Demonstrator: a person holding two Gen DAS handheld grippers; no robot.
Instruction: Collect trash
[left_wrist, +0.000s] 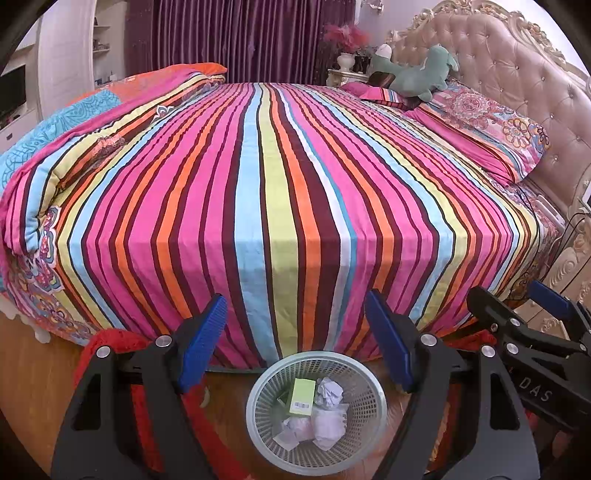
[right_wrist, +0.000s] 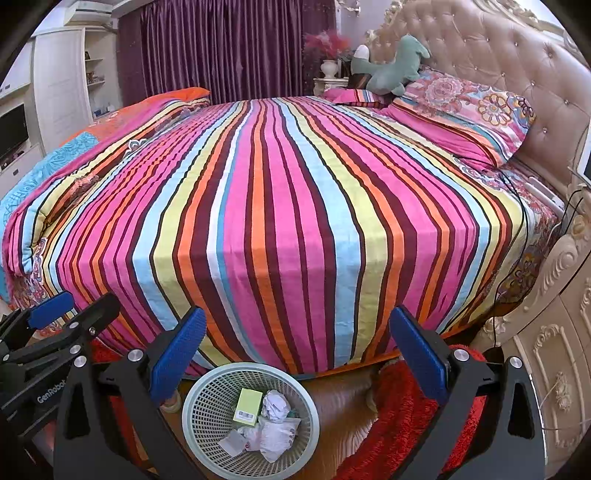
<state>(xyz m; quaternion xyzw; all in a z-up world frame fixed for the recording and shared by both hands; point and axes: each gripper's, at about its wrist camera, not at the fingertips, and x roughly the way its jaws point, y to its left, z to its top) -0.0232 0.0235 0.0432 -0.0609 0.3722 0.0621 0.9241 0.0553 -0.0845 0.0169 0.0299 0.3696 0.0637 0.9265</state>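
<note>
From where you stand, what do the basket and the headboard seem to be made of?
Basket: probably moulded plastic, pale green with a matte finish; its walls are a regular open lattice. Headboard: seemingly padded leather or leatherette, beige with a slight sheen; it is button-tufted, with shiny studs in the dimples.

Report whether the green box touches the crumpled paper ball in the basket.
Touching. Right wrist view shows the green box edge against the paper ball, no gap, inside the basket.

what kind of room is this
A bedroom, almost certainly: a large bed under a striped bedspread, a tufted headboard with pillows and a green plush toy against it, and purple curtains behind. A wastebasket sits on the floor.
</note>
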